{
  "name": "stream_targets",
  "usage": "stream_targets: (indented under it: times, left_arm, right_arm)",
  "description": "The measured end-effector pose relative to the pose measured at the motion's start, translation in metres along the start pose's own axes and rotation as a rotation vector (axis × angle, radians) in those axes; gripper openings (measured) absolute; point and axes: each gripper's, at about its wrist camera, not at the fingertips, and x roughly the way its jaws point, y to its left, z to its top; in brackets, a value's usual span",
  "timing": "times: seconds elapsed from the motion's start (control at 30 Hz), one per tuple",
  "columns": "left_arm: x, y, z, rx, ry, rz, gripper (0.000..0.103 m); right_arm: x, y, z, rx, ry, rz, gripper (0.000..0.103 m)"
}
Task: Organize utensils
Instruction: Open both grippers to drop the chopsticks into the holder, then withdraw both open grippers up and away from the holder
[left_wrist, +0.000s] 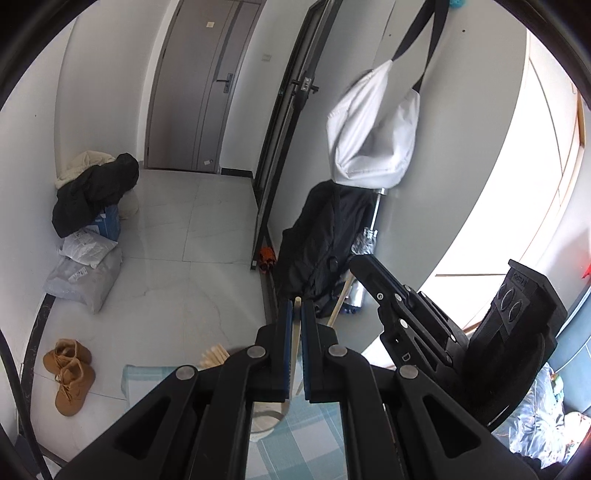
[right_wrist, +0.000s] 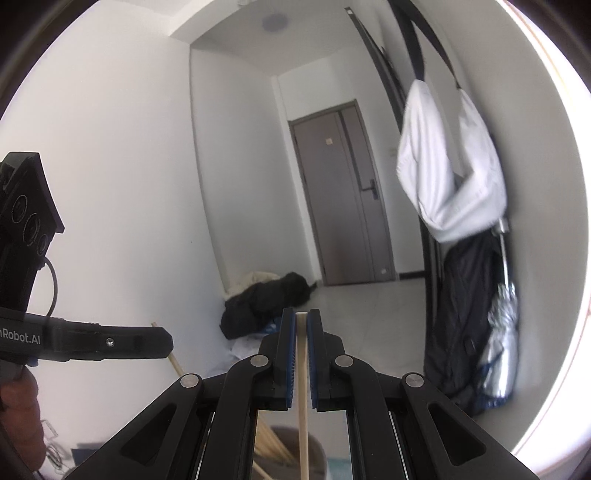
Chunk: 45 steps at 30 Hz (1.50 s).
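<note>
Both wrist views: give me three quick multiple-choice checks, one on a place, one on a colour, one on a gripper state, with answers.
1. Where do the brown boots stand?
A. on the tiled floor by the wall
B. on the checked cloth
C. hung from the wall

2. What colour is the bag hanging on the wall?
A. red
B. white
C. green

3. How is the right gripper?
A. wide open, nothing in it
B. shut on a spoon
C. shut on a wooden chopstick

Answers: 1 A, the left wrist view shows the pair on pale tiles near the wall. 2 B, white fabric on black straps. 3 C, the blue pads press a thin pale stick from both sides.
</note>
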Motion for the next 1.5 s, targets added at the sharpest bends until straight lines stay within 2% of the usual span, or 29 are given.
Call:
stream_targets:
  times: [0.27, 0.5, 0.67, 0.9, 1.03, 1.07, 1.13, 1.2, 1.3, 1.43, 1.5]
  left_arm:
    - [0.027, 0.03, 0.011, -0.041, 0.011, 0.031, 0.0]
    - [0.05, 0.05, 0.007, -0.079, 0.04, 0.034, 0.0]
    - [0.059, 0.054, 0.002, -0.062, 0.054, 0.036, 0.0]
    - [0.073, 0.068, -0.005, -0.098, 0.104, 0.04, 0.0]
    - [0.083, 0.074, -0.008, -0.11, 0.162, 0.045, 0.001]
    - [0.084, 0.074, -0.009, -0.108, 0.171, 0.052, 0.003]
    - [0.087, 0.073, -0.012, -0.096, 0.185, 0.059, 0.016]
    - [0.085, 0.075, -0.016, -0.105, 0.184, 0.068, 0.037]
    - [0.081, 0.078, -0.019, -0.124, 0.169, 0.078, 0.046]
    - [0.076, 0.081, -0.022, -0.135, 0.157, 0.091, 0.048]
    - [0.074, 0.082, -0.023, -0.134, 0.149, 0.103, 0.055]
  right_arm:
    - [0.046, 0.001, 0.0, -0.03, -0.021, 0.027, 0.005]
    - [0.078, -0.003, -0.018, -0.046, 0.026, 0.04, 0.005]
    - [0.088, -0.003, -0.028, -0.055, 0.059, 0.075, 0.005]
    - [0.093, -0.007, -0.048, -0.092, 0.117, 0.113, 0.005]
    - [0.089, -0.009, -0.055, -0.121, 0.144, 0.143, 0.006]
    - [0.088, -0.009, -0.056, -0.126, 0.153, 0.148, 0.006]
    - [0.089, -0.009, -0.058, -0.133, 0.174, 0.158, 0.006]
    - [0.089, -0.009, -0.061, -0.126, 0.208, 0.183, 0.008]
    - [0.087, -0.009, -0.067, -0.121, 0.23, 0.177, 0.008]
    - [0.077, -0.012, -0.071, -0.095, 0.248, 0.15, 0.009]
    - [0.068, -0.014, -0.073, -0.082, 0.248, 0.12, 0.013]
